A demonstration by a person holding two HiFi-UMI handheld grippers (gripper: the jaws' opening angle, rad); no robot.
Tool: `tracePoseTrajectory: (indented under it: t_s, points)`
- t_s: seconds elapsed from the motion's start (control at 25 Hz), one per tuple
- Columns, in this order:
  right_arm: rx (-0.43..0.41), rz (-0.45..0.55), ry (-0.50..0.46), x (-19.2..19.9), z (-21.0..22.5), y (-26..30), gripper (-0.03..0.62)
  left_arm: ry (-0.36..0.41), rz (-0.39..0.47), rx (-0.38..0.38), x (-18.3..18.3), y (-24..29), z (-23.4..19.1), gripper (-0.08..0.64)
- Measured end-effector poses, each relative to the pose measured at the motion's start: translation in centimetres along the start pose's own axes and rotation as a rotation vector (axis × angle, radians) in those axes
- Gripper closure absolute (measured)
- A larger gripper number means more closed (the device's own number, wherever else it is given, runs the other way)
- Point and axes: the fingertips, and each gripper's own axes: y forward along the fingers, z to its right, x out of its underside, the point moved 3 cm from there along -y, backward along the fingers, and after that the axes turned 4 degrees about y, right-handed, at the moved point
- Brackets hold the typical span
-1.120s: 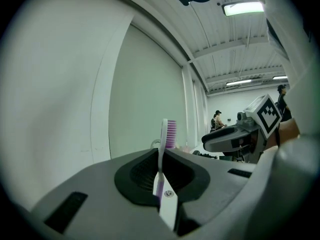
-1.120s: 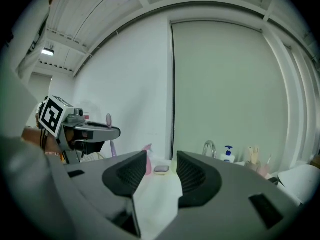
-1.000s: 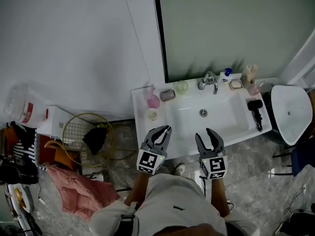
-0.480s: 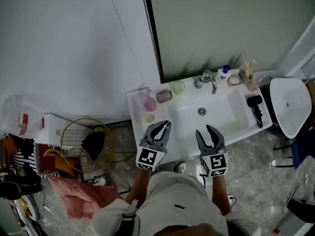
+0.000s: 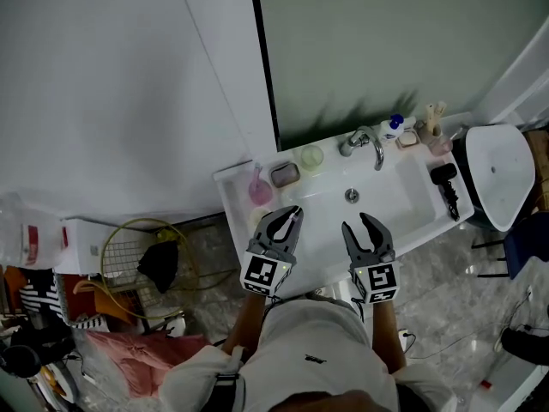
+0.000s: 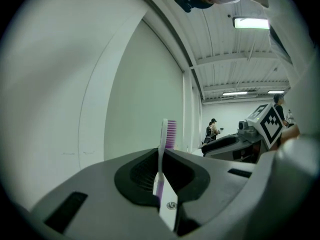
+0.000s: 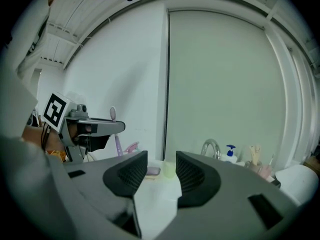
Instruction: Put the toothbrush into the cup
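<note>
The left gripper has its fingers clamped together on the toothbrush. In the left gripper view the white-and-purple handle is pinched between the dark pads and stands upright, with the purple bristle head above the fingers. In the head view this gripper hovers over the front left part of the white sink, forward and to the left of the faucet.

The right gripper hovers beside it over the sink's front edge, almost straight in front of the faucet. Its fingers stand apart with nothing between them; the right gripper view shows only the sink surface in the gap. That view also catches the left gripper off to the left with the toothbrush sticking up from it.

On the ledge left of the faucet sits a pale green cup. Further left are a soap dish and a pink cup, and a cream cup is partly hidden by the left gripper. Just right of the faucet stands a soap bottle with a blue pump. A black hair dryer lies on the ledge at the far right of the faucet.
</note>
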Motion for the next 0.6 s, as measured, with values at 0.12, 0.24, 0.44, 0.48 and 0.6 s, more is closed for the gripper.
tracePoseTrajectory:
  t_s: [0.12,0.24,0.44,0.48,0.6]
  points:
    - [0.020,-0.015,-0.010,-0.2,0.2,1.7,0.403,-0.024,0.012,0.019,0.7,1.1,-1.2,0.518]
    - [0.035,-0.022,-0.018,-0.4,0.3,2.9,0.403,-0.046,0.026,0.031,1.2,2.0,-2.3,0.518]
    - [0.041,-0.043,-0.017,-0.2,0.9,4.3,0.403,-0.067,0.031,0.042,1.5,3.5,-3.5,0.519]
    - [0.038,-0.046,-0.016,-0.2,1.1,4.5,0.403,-0.066,0.028,0.040,1.7,3.8,-3.6,0.519]
    - [0.020,-0.045,-0.007,-0.3,1.8,5.4,0.403,-0.062,0.019,0.022,2.1,4.6,-4.0,0.519]
